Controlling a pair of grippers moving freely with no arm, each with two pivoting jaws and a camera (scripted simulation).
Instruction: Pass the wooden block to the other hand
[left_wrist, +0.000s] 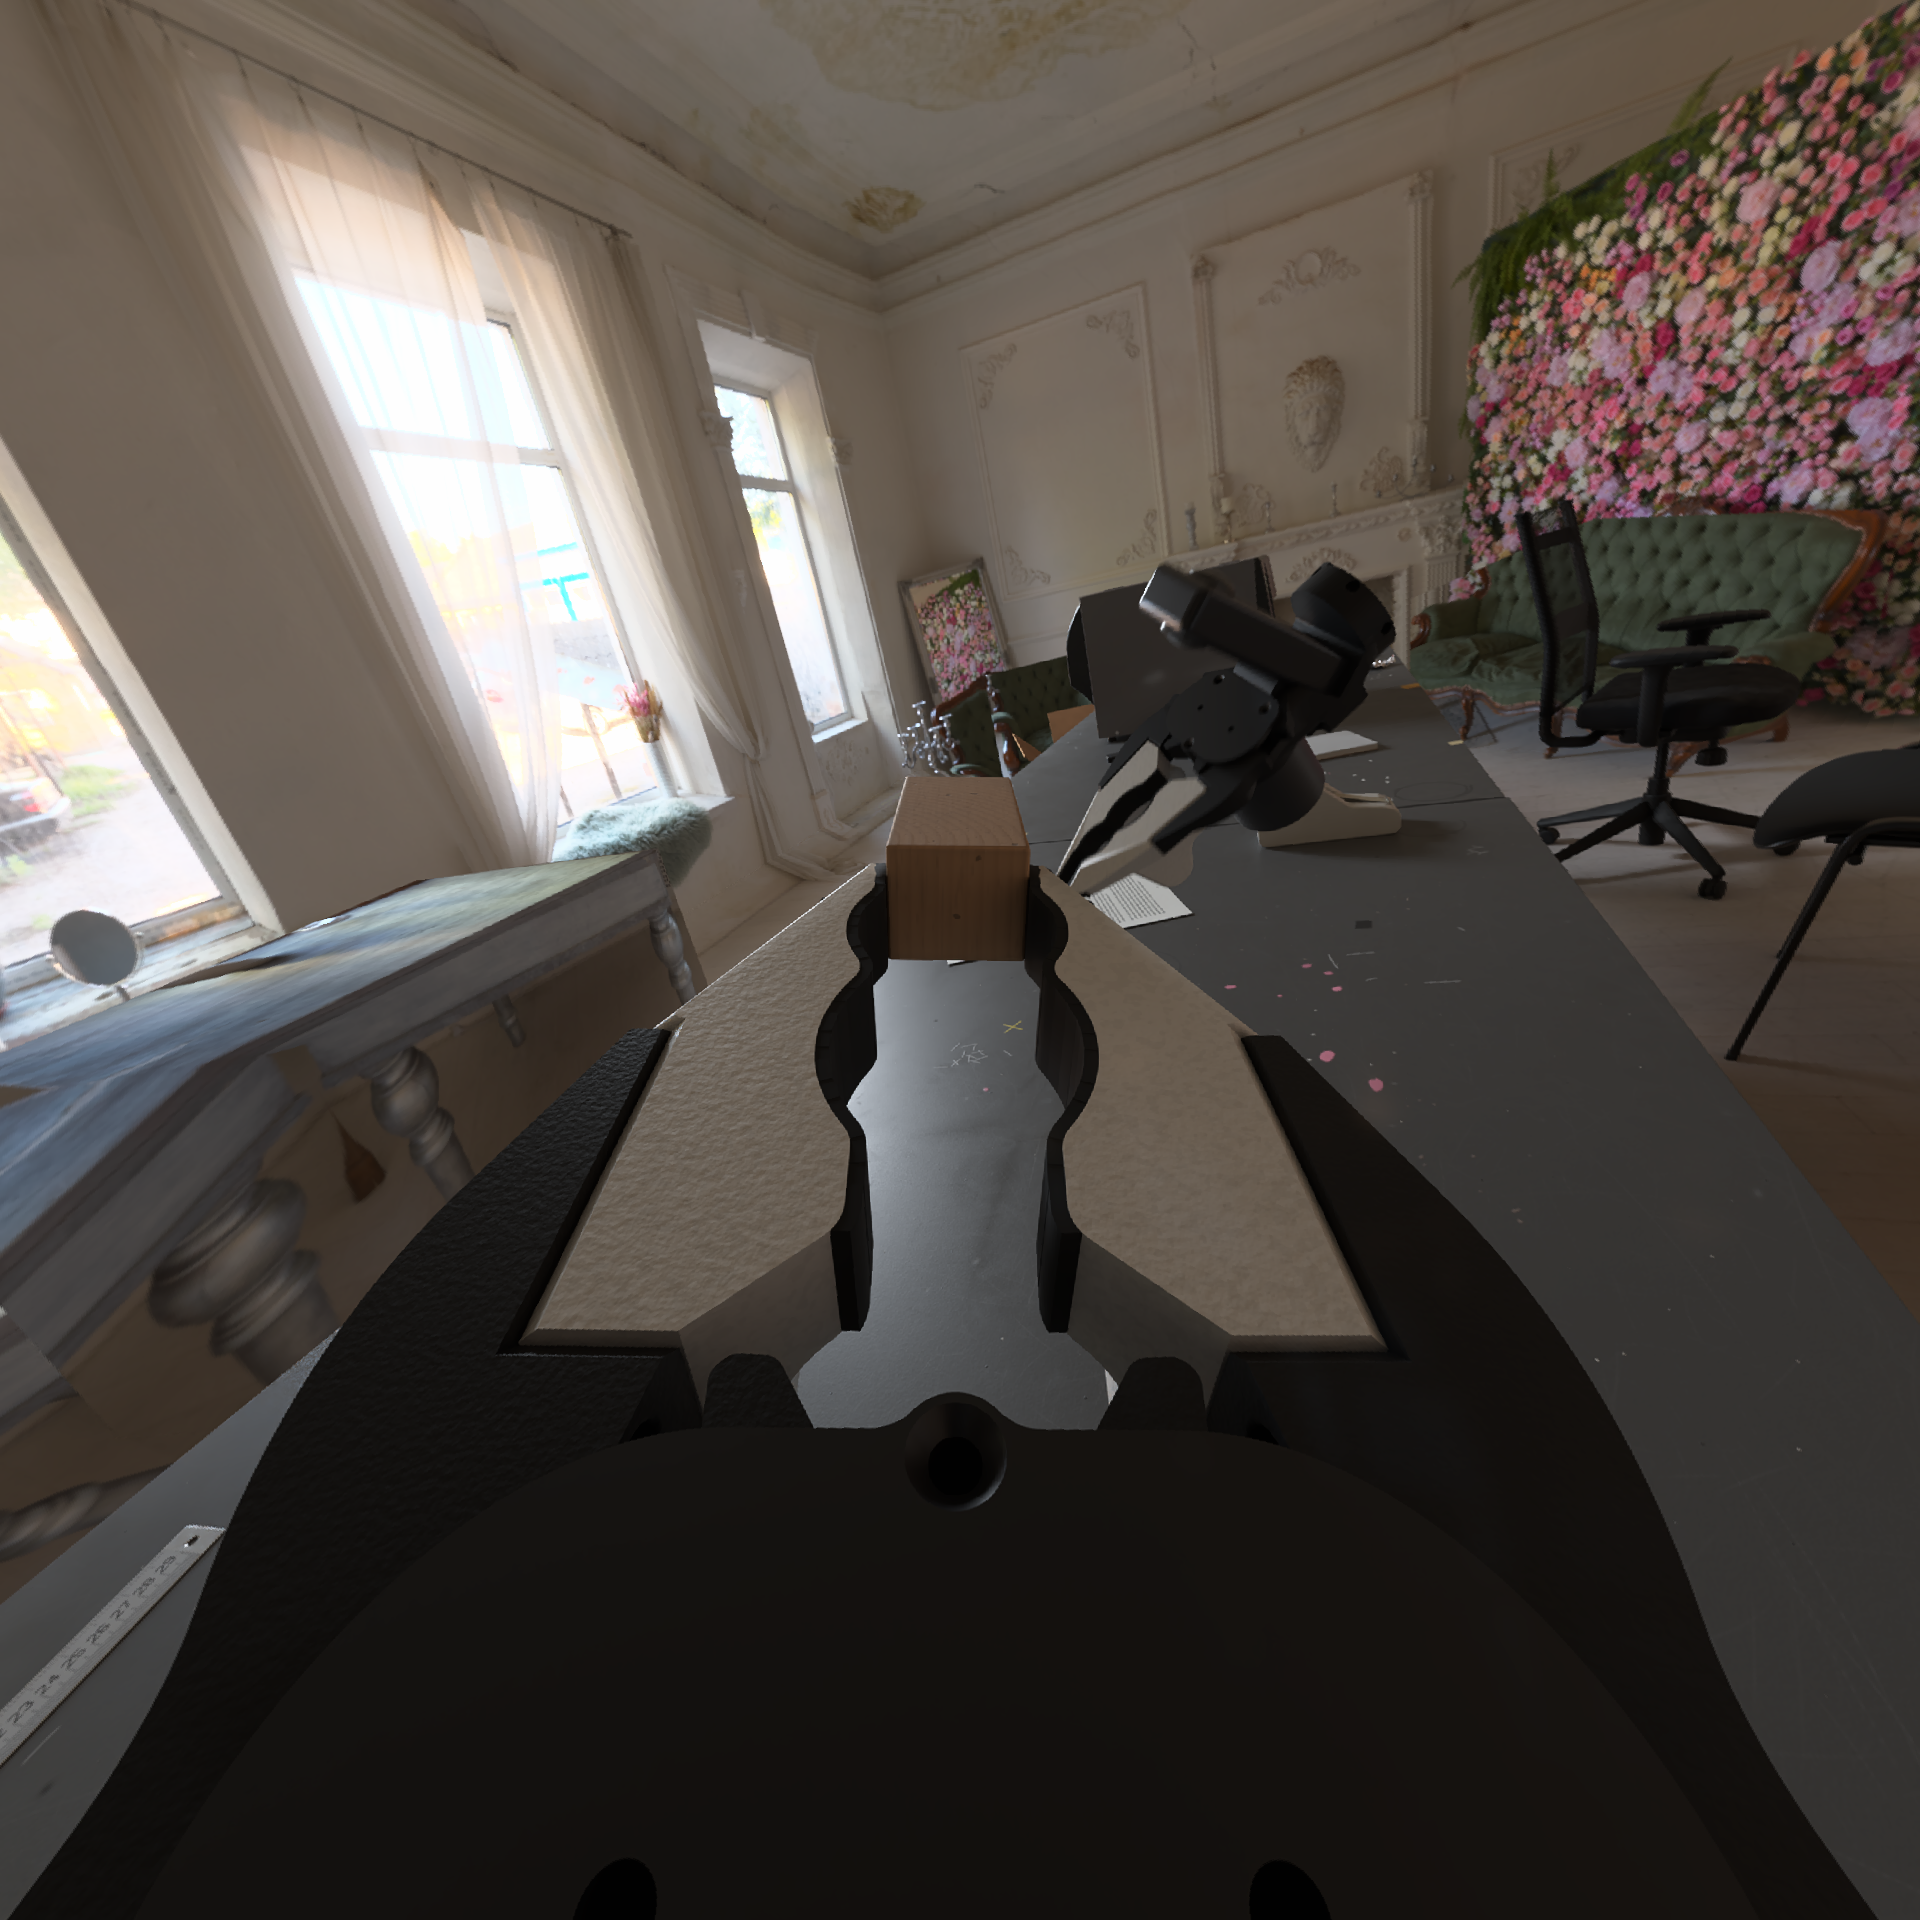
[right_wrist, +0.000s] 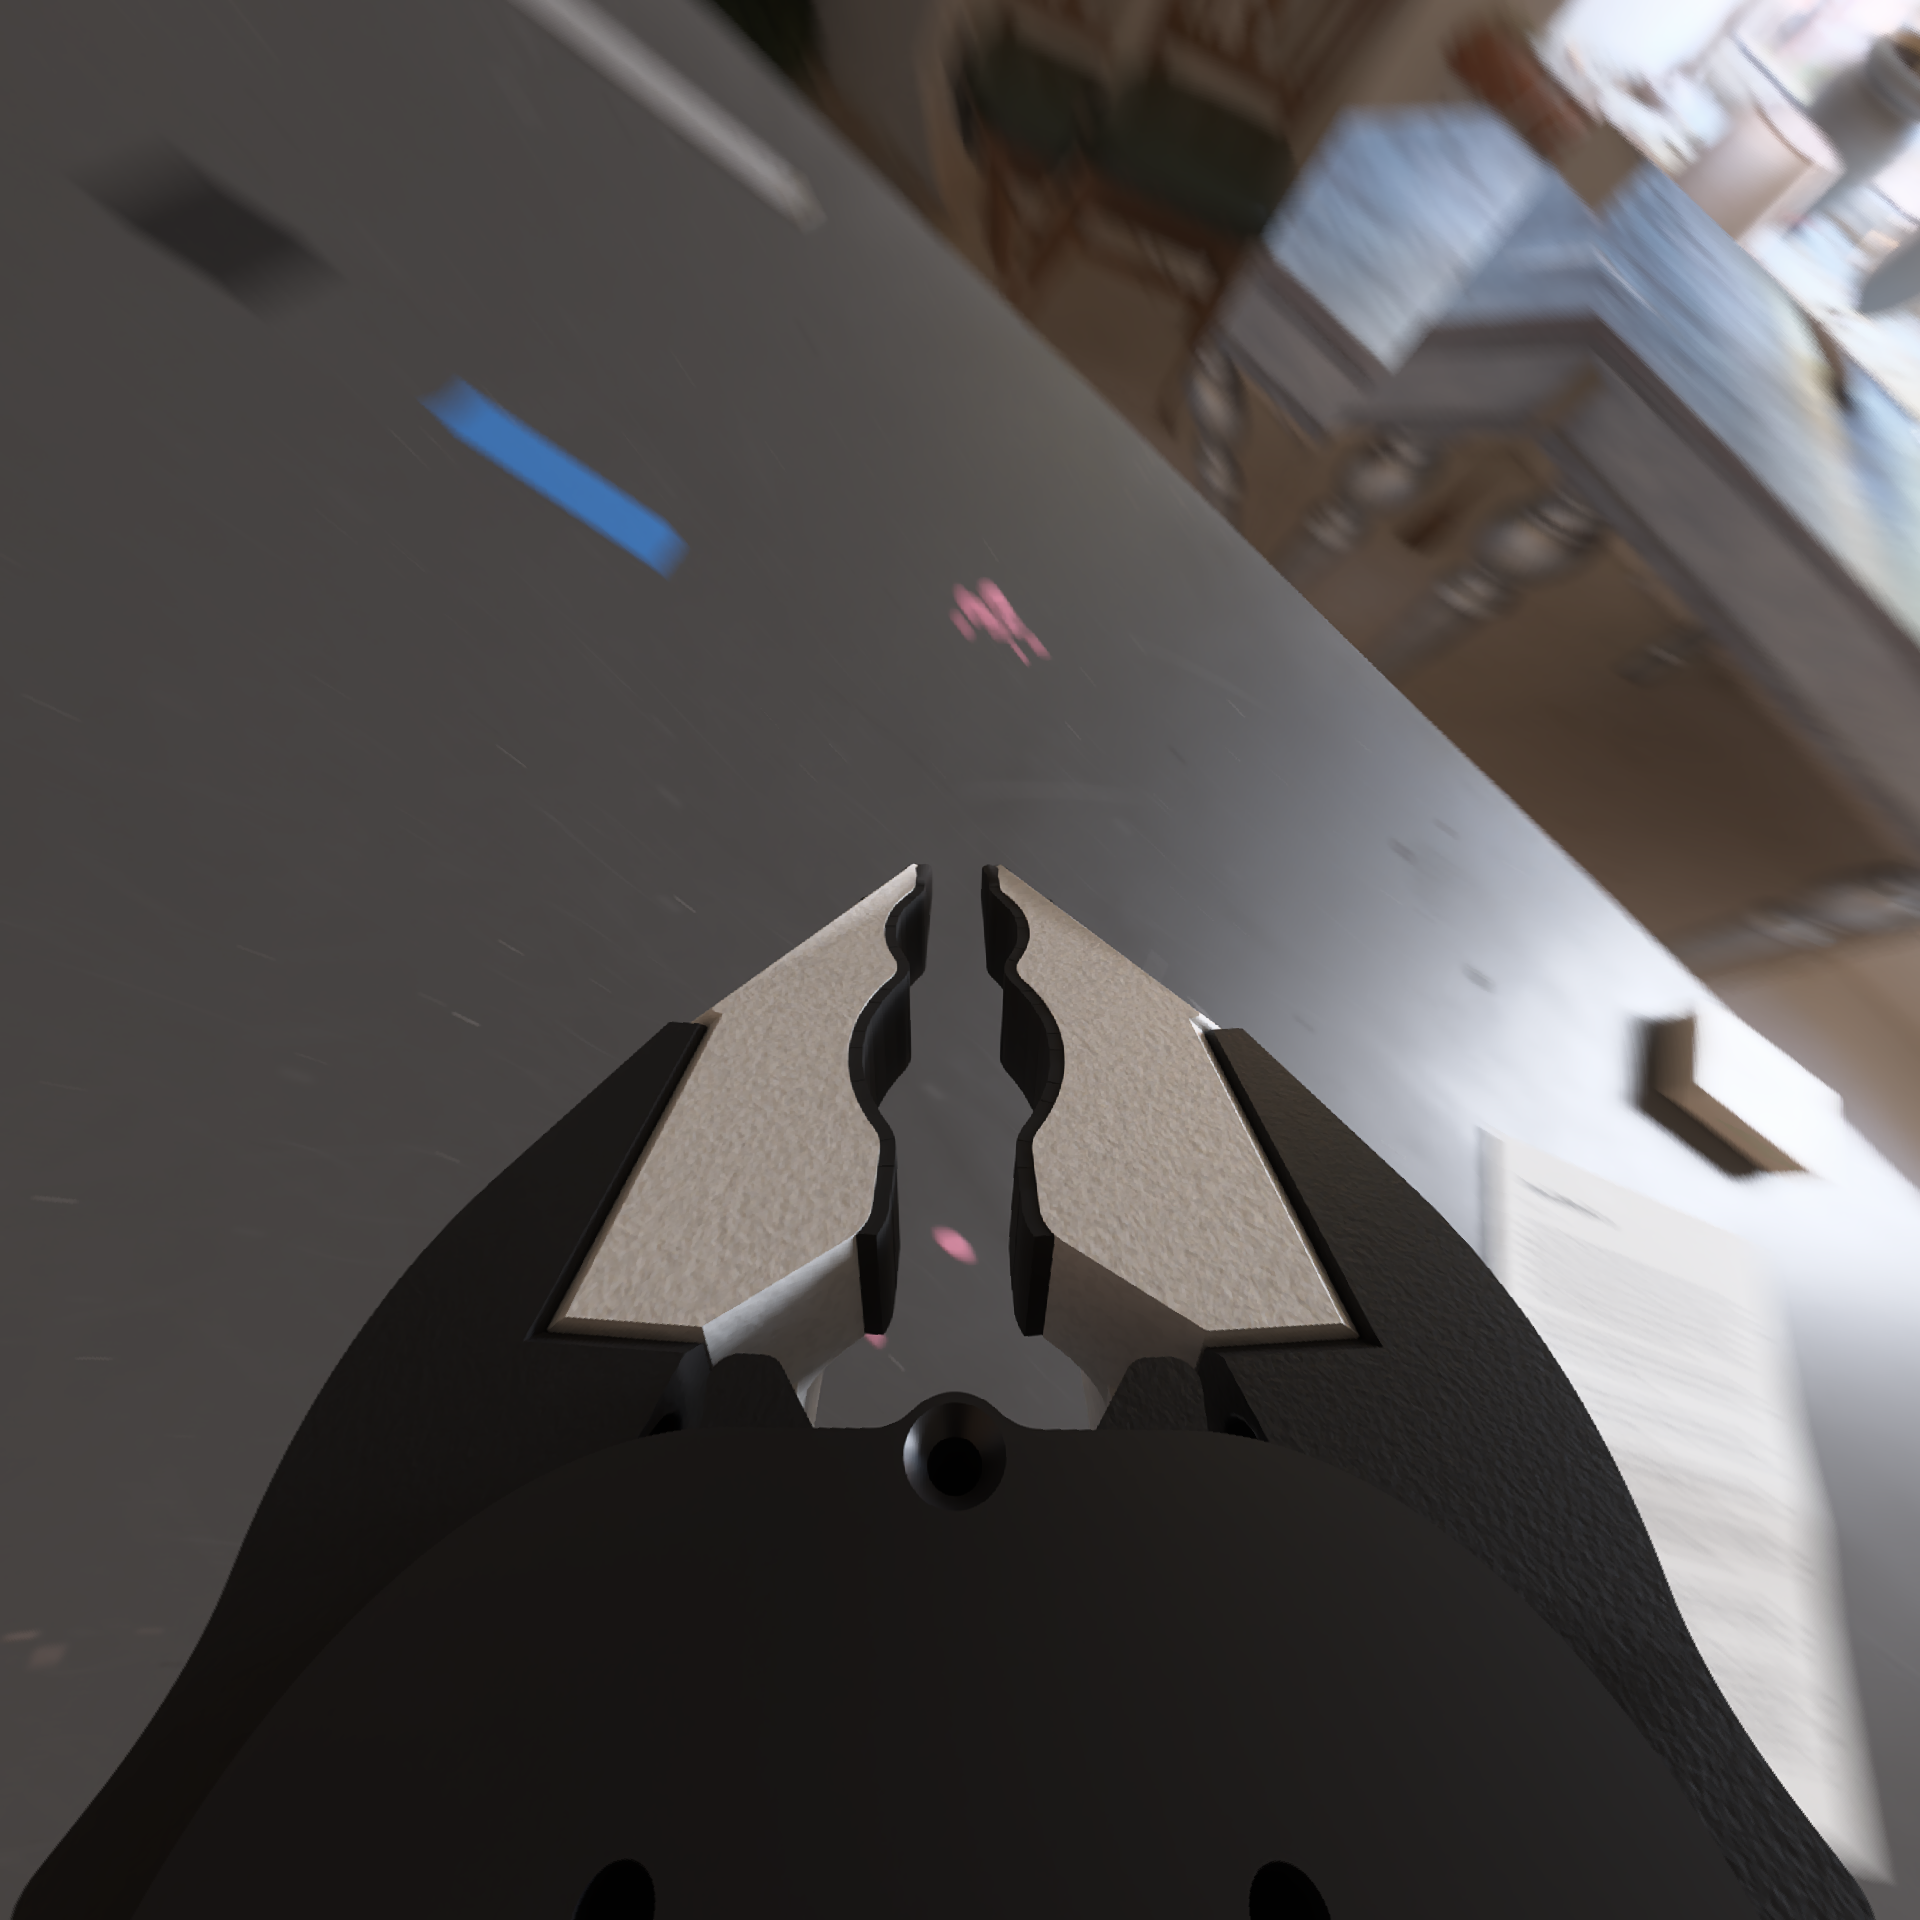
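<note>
My left gripper (left_wrist: 958, 894) is shut on the wooden block (left_wrist: 956, 883), a light brown rectangular piece held between the fingertips above the dark table (left_wrist: 1351, 1091). My right gripper shows farther off in the left wrist view (left_wrist: 1086, 868), to the right of the block and close to it, tilted down to the left, its fingers nearly together. In the right wrist view my right gripper (right_wrist: 956, 883) is empty with only a narrow gap between its tips, over the blurred dark table (right_wrist: 416, 831). The block does not show in that view.
A sheet of paper (left_wrist: 1141, 899) lies on the table behind the right gripper. A steel ruler (left_wrist: 94, 1652) lies at the near left edge. Black office chairs (left_wrist: 1652, 717) stand right of the table, a grey side table (left_wrist: 312, 977) left. A blue strip (right_wrist: 556, 478) lies on the tabletop.
</note>
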